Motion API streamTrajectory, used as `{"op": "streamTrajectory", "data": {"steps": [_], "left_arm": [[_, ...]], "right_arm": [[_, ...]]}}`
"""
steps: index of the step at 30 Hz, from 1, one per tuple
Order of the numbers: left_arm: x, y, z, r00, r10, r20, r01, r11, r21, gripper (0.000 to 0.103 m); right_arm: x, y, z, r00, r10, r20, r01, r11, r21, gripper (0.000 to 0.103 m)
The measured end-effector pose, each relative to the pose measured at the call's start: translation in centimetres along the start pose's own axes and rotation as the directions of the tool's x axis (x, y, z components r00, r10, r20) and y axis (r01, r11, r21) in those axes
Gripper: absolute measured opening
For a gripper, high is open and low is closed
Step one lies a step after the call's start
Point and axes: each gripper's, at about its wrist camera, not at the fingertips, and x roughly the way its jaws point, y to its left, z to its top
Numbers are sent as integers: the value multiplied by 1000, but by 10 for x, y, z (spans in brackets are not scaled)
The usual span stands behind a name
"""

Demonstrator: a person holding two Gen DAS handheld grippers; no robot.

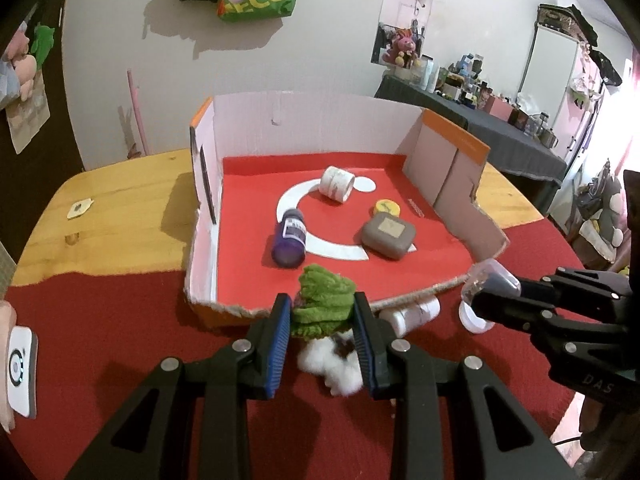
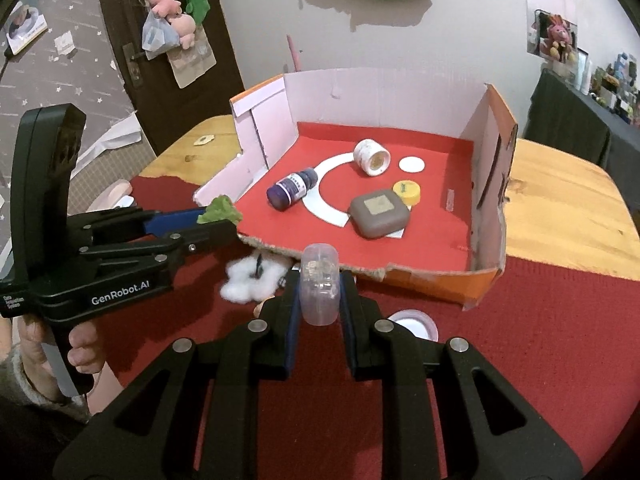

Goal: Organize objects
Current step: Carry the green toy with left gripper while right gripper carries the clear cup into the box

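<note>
My left gripper (image 1: 322, 312) is shut on a green fuzzy cloth (image 1: 324, 300), held just in front of the torn front edge of an open cardboard box (image 1: 316, 128) with a red floor. It also shows in the right wrist view (image 2: 220, 212). My right gripper (image 2: 320, 292) is shut on a clear plastic container (image 2: 319, 284), held above the red mat near the box front; the container also shows in the left wrist view (image 1: 490, 276). Inside the box lie a purple bottle (image 1: 290, 238), a white jar (image 1: 337, 184), a yellow cap (image 1: 387, 208) and a grey case (image 1: 388, 236).
A white cotton tuft (image 1: 336, 360) and a small white bottle (image 1: 412, 314) lie on the red mat (image 1: 120, 340) before the box. A white lid (image 2: 412, 322) lies on the mat at right. The wooden table (image 1: 112, 208) extends left and right. A white device (image 1: 20, 370) sits at far left.
</note>
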Motion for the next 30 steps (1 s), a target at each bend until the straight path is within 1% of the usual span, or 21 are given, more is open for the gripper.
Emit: {"op": "streamTrajectory", "data": {"steps": [14, 21, 30], "left_arm": [[22, 2, 23, 999, -21, -39, 21, 1000, 6, 32], [33, 4, 33, 998, -26, -60, 27, 1000, 15, 32], [56, 6, 35, 992, -50, -120, 52, 998, 20, 32]], "right_arm": [[15, -14, 26, 1000, 11, -16, -11, 1000, 1, 17], [29, -19, 36, 999, 23, -41, -22, 1000, 3, 17], [52, -20, 42, 995, 37, -95, -38, 999, -7, 17]]}}
